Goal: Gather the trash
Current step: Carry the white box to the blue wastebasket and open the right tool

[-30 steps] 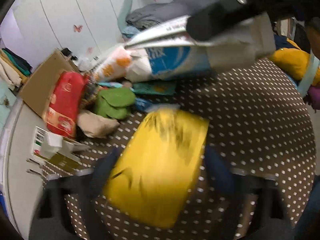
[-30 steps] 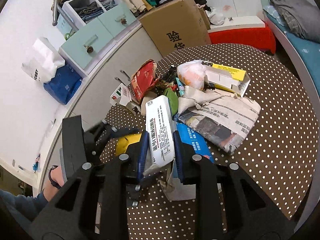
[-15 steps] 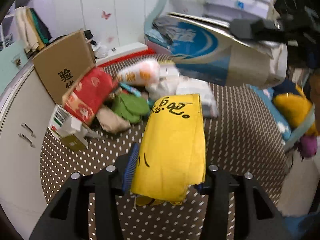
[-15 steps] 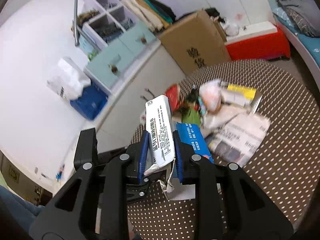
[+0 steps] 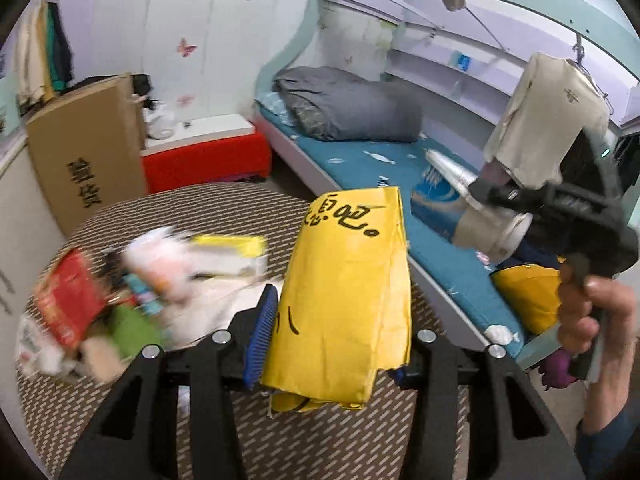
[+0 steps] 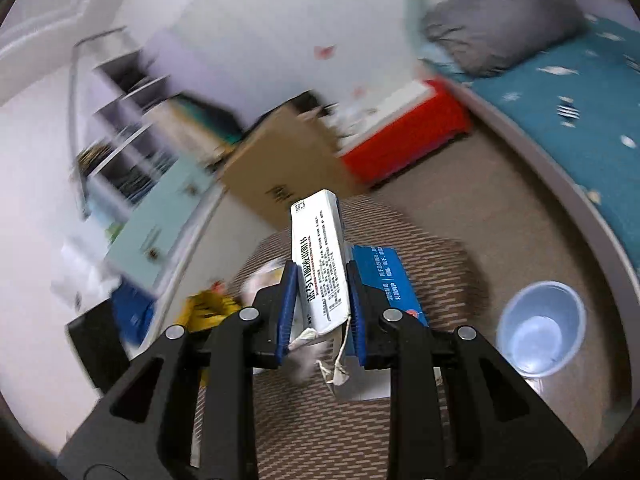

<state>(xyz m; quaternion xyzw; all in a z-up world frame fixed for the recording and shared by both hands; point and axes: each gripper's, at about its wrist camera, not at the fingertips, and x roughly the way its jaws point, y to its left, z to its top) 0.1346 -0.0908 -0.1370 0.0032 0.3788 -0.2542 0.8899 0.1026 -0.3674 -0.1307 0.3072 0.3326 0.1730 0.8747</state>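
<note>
A flattened yellow paper bag (image 5: 348, 280) with black writing stands up between the blue pads of my left gripper (image 5: 334, 344), which is shut on it above the dotted brown table (image 5: 320, 440). The blurred trash pile (image 5: 132, 280) lies on the table to the left. My right gripper (image 6: 322, 304) is shut on a white and blue printed carton (image 6: 320, 264). In the left wrist view that right gripper (image 5: 500, 200) hangs at the right over the bed's edge, with a hand (image 5: 588, 312) around its handle.
A pale blue bin (image 6: 540, 328) stands on the floor at the lower right of the right wrist view. A cardboard box (image 5: 84, 152), a red bench (image 5: 204, 160) and a bed (image 5: 420, 184) with a grey bundle ring the table. Shelves and drawers (image 6: 148, 184) are at left.
My left gripper has shut on the yellow bag and lifted it off the table. Both views have swung away from the trash pile toward the bed. The blue bin has come into the right wrist view.
</note>
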